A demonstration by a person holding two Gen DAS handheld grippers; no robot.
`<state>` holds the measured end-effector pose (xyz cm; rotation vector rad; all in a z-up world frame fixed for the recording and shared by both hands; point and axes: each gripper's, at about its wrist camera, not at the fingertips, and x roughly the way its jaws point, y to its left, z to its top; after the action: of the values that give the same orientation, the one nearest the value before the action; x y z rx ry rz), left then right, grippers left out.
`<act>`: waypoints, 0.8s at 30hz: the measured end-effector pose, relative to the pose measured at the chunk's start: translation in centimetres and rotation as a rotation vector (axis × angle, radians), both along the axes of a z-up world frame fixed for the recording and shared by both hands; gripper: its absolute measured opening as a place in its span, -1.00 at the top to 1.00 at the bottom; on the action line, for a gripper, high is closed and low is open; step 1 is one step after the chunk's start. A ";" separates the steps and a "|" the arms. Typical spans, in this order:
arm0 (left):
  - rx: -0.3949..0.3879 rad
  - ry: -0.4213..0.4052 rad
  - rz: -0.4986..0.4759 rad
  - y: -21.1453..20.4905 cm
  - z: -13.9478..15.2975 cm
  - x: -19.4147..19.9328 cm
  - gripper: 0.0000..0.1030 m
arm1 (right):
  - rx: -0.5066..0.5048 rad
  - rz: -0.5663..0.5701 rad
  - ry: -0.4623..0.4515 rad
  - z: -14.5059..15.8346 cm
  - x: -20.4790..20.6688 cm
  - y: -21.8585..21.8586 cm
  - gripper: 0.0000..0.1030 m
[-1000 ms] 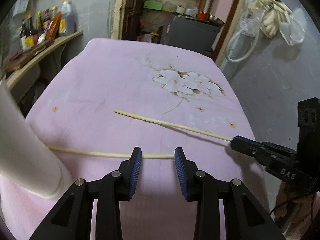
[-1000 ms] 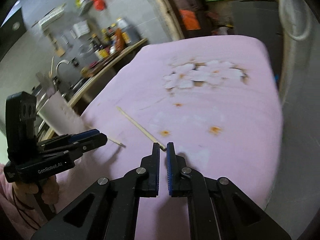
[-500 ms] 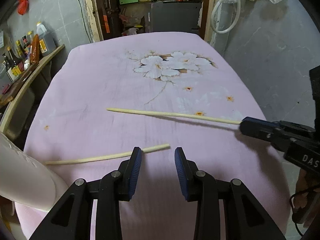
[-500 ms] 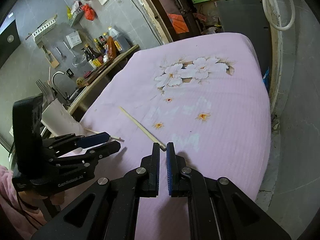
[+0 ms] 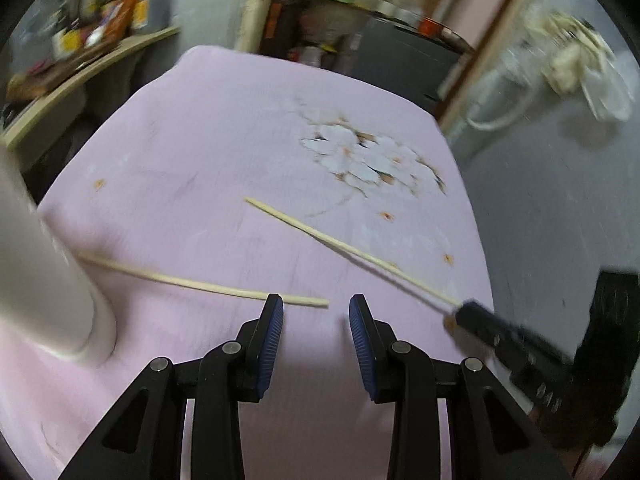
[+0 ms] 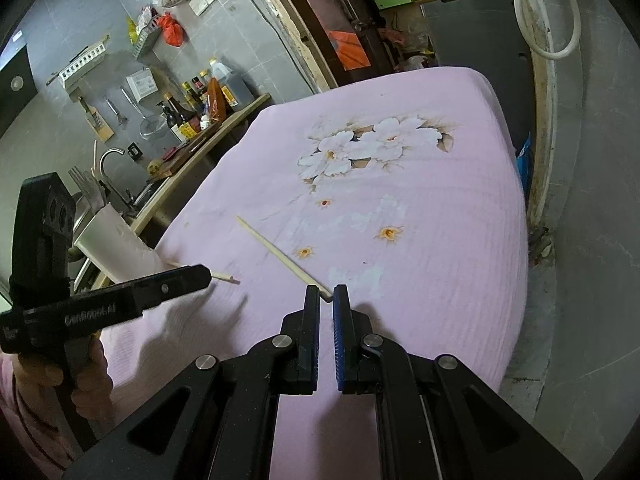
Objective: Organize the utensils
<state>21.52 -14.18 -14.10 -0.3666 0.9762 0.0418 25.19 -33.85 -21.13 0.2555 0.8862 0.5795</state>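
Note:
Two pale wooden chopsticks lie on the pink flowered tablecloth (image 5: pixel 200 140). The nearer chopstick (image 5: pixel 200 282) runs from the white utensil holder (image 5: pixel 40 280) to just beyond my left gripper (image 5: pixel 316 302), which is open with nothing between its blue pads. The farther chopstick (image 5: pixel 340 244) slants toward the right, and its near end sits in my right gripper (image 5: pixel 460 312). In the right wrist view the right gripper (image 6: pixel 326 292) is shut on that chopstick (image 6: pixel 276 252) at its tip. There the left gripper (image 6: pixel 200 274) hovers over the other chopstick (image 6: pixel 226 277), beside the holder (image 6: pixel 116 248).
Forks (image 6: pixel 86 188) stand in the holder. A counter with bottles (image 6: pixel 200 100) and a sink tap (image 6: pixel 110 158) runs along the table's left side. A grey wall and a white hose (image 6: pixel 548 12) border the right. The cloth's edge drops off close on the right.
The left wrist view has rolled one way and back, with motion blur now. The right gripper keeps its hold on the far chopstick's end. Both chopsticks stay about where they were.

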 end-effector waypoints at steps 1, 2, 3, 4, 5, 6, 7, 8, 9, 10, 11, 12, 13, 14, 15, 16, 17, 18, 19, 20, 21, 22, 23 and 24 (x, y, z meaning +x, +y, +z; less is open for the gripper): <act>-0.009 0.008 0.018 0.0 -0.2 0.2 0.37 | -0.001 0.003 0.001 -0.1 0.1 0.0 0.89; -0.020 0.024 0.043 0.0 -0.4 0.4 0.37 | -0.005 0.009 0.000 -0.1 0.2 0.0 0.89; -0.034 0.042 0.065 0.2 -0.7 0.6 0.37 | -0.008 0.014 0.000 -0.1 0.2 0.1 0.89; -0.040 0.055 0.081 0.3 -0.9 0.8 0.37 | -0.011 0.020 -0.002 -0.1 0.3 0.2 0.88; -0.052 0.068 0.101 0.4 -1.2 0.8 0.37 | -0.012 0.022 -0.002 0.0 0.3 0.2 0.89; -0.060 0.086 0.124 0.6 -1.5 0.8 0.37 | -0.011 0.024 -0.002 0.0 0.3 0.2 0.89; -0.072 0.101 0.138 0.7 -1.7 0.9 0.37 | -0.009 0.025 -0.001 -0.1 0.4 0.2 0.89; -0.094 0.115 0.155 0.8 -2.0 1.0 0.37 | -0.005 0.025 0.001 -0.1 0.4 0.1 0.89; -0.106 0.123 0.167 0.9 -2.1 1.1 0.37 | -0.002 0.024 0.003 -0.1 0.5 0.1 0.89; -0.123 0.130 0.183 0.9 -2.2 1.3 0.37 | -0.001 0.024 0.005 -0.1 0.6 0.0 0.89; -0.137 0.138 0.192 0.9 -2.3 1.4 0.37 | 0.000 0.025 0.005 -0.1 0.6 0.0 0.89; -0.165 0.151 0.210 1.0 -2.4 1.7 0.37 | 0.001 0.026 0.006 -0.2 0.6 -0.1 0.88; -0.192 0.160 0.234 1.3 -2.6 1.8 0.37 | 0.001 0.029 0.006 -0.2 0.7 -0.1 0.88; -0.213 0.169 0.255 1.4 -2.7 2.1 0.37 | 0.000 0.030 0.007 -0.2 0.6 -0.1 0.89; -0.228 0.175 0.270 1.6 -2.8 2.2 0.37 | -0.002 0.032 0.006 -0.1 0.6 0.0 0.89; -0.240 0.179 0.286 1.6 -2.9 2.3 0.37 | -0.005 0.034 0.005 -0.1 0.6 0.0 0.89; -0.250 0.180 0.305 1.8 -2.9 2.3 0.37 | -0.007 0.037 0.003 -0.1 0.6 0.0 0.89; -0.246 0.179 0.310 1.7 -2.9 2.3 0.37 | -0.010 0.040 0.001 0.0 0.6 0.1 0.89; -0.227 0.177 0.306 1.4 -2.9 2.4 0.38 | -0.010 0.041 0.001 0.0 0.6 0.0 0.89; -0.210 0.175 0.301 1.2 -2.8 2.5 0.47 | -0.009 0.042 0.002 0.0 0.6 0.1 0.89; -0.185 0.176 0.304 1.0 -3.0 2.5 0.55 | -0.009 0.043 0.002 0.0 0.6 0.0 0.89; -0.182 0.176 0.314 1.3 -3.0 2.4 0.71 | -0.008 0.043 0.003 0.0 0.5 0.0 0.89; -0.184 0.180 0.336 1.7 -3.2 2.3 0.84 | -0.009 0.043 0.004 0.0 0.5 0.0 0.89; -0.207 0.178 0.350 2.1 -3.5 2.3 0.85 | -0.010 0.044 0.004 -0.1 0.4 0.0 0.89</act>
<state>23.79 -12.04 -17.55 -0.7314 1.0859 0.2974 25.62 -33.84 -21.22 0.2291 0.9000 0.6155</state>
